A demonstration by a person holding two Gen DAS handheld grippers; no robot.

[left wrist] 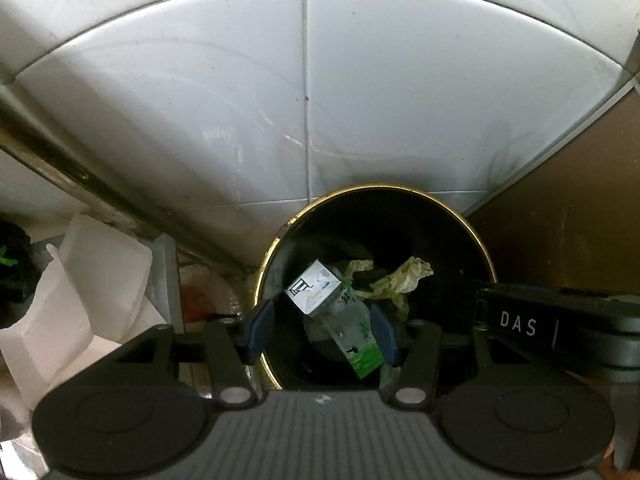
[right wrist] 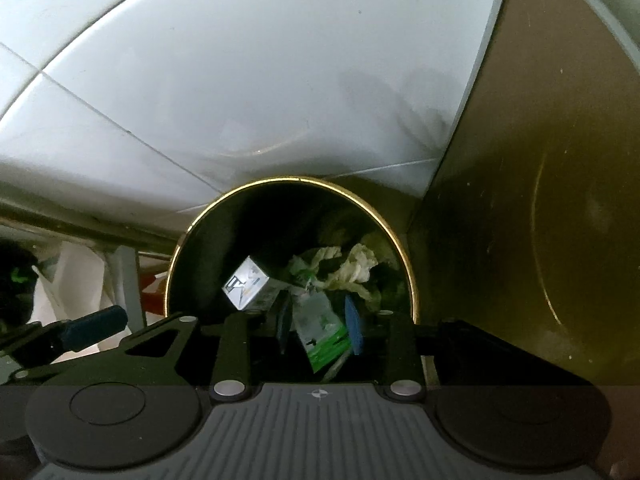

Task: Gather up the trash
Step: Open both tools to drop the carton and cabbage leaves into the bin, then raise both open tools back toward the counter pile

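White letters "DAS" followed by a vertical stroke, on the black gripper body (left wrist: 560,326) just right of the gold-rimmed bin (left wrist: 478,240). Inside the bin: small white box (left wrist: 312,292) with a dark chair-like mark, wording unreadable; green-and-white wrapper (left wrist: 360,344) with dark characters, illegible.

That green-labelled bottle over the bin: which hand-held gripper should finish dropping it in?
Right, probably. The right hand-held gripper straddles the green-labelled bottle above the bin. The left hand-held gripper stands open at the rim, holding nothing.
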